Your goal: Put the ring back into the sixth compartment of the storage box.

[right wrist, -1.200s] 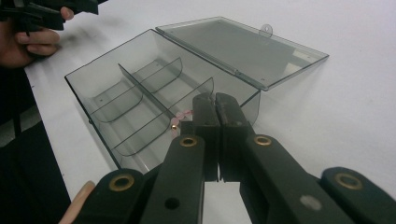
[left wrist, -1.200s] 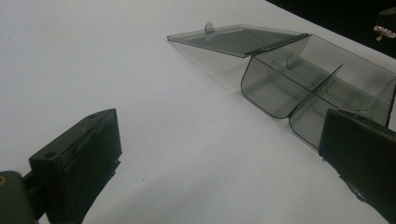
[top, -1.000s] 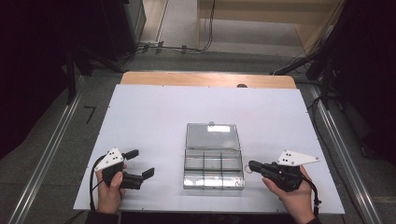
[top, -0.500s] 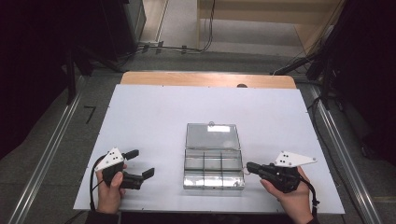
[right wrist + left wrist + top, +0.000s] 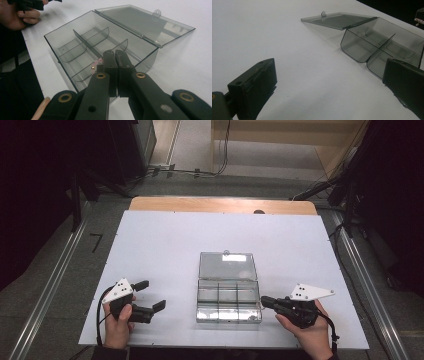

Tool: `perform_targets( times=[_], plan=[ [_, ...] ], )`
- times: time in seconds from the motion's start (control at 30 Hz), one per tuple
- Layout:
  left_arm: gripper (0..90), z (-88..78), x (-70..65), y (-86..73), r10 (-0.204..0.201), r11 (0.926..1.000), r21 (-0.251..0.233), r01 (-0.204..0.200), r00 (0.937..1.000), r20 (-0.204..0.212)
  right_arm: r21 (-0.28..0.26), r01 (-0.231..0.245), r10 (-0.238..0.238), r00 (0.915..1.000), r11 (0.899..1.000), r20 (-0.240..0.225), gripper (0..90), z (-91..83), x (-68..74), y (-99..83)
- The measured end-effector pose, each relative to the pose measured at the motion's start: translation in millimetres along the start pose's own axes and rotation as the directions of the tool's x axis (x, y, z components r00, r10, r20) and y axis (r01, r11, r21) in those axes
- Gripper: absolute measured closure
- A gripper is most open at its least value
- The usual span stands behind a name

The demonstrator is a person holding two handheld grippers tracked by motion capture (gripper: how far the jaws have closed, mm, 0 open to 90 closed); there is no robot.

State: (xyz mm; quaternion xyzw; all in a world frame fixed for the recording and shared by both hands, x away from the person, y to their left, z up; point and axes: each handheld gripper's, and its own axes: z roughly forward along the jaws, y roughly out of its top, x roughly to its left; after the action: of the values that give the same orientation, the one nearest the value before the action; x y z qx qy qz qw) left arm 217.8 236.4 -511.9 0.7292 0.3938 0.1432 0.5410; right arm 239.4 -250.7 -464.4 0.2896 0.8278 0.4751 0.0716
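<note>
While our two hands rest near the table's near edge, the clear compartment box (image 5: pixel 228 300) sits between them on the white table (image 5: pixel 165 245), its lid (image 5: pixel 227 265) thrown back flat on the far side. Our right gripper (image 5: pixel 266 302) has its jaws pressed together, tips just at the box's right end; in the right gripper view a small pink thing with a gold bead (image 5: pixel 96 64) shows beside the closed tips, over the near-right compartment, and we cannot tell whether it is pinched. Our left gripper (image 5: pixel 150 295) stands wide, nothing between its jaws, well apart from the box's left wall. Broad bare tabletop lies beyond the lid and to both sides; toward us the margin is thin, the box's front wall near the table's edge and our wrists over it. A wooden strip (image 5: pixel 222 205) borders the far edge. Against the earlier frames, the box and our left gripper are unmoved, and our right gripper has crept slightly closer to the box.
</note>
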Motion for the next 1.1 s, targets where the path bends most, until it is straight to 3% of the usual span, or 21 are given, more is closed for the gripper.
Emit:
perform_targets(
  times=[0.6,0.97,1.1],
  plan=[
    [0.0,0.3,0.2,0.1,0.000,1.0000,-0.001,0.000,1.0000,0.001,0.022,0.010,-0.009,0.9999,1.000,-0.014,86.4,12.4,6.0,-3.1],
    [0.0,0.5,-0.1,0.0,0.002,1.0000,0.000,-0.002,1.0000,0.001,0.035,0.022,-0.021,0.9987,0.999,-0.046,85.8,19.7,10.6,-4.1],
    [0.0,0.5,0.0,0.0,0.001,1.0000,0.000,-0.001,1.0000,0.001,0.030,0.029,-0.027,0.9968,0.999,-0.075,78.7,21.3,11.6,-4.3]
  ],
)
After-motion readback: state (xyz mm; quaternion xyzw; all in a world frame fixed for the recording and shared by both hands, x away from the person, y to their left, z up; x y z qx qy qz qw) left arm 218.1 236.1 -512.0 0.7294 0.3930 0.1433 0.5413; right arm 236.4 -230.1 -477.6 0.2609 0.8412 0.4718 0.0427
